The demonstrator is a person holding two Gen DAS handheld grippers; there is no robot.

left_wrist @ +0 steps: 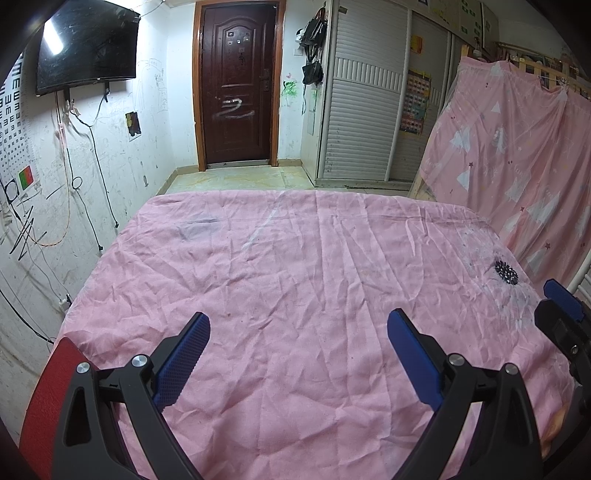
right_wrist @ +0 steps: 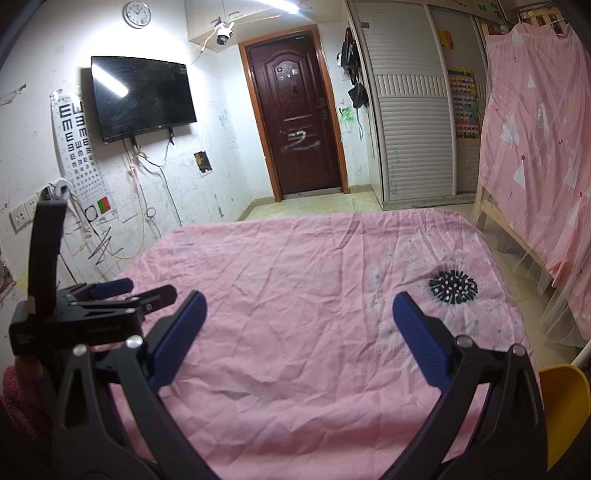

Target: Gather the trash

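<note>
pink sheet [left_wrist: 295, 295], television [right_wrist: 142, 96], door [left_wrist: 238, 85]

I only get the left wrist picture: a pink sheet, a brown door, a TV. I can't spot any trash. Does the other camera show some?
Observer: None on the pink sheet there either. But a yellow plastic object sits just past the sheet's near right corner. I cannot tell whether it is a bin.
Operator: I see only a sliver of the other tool. Is it carrying anything?
Observer: No. The right tool is open, with only sheet showing between its blue fingers.
Operator: My picture cuts off above the TV. Anything up there?
Observer: A round clock hangs on the wall above the TV.
</note>
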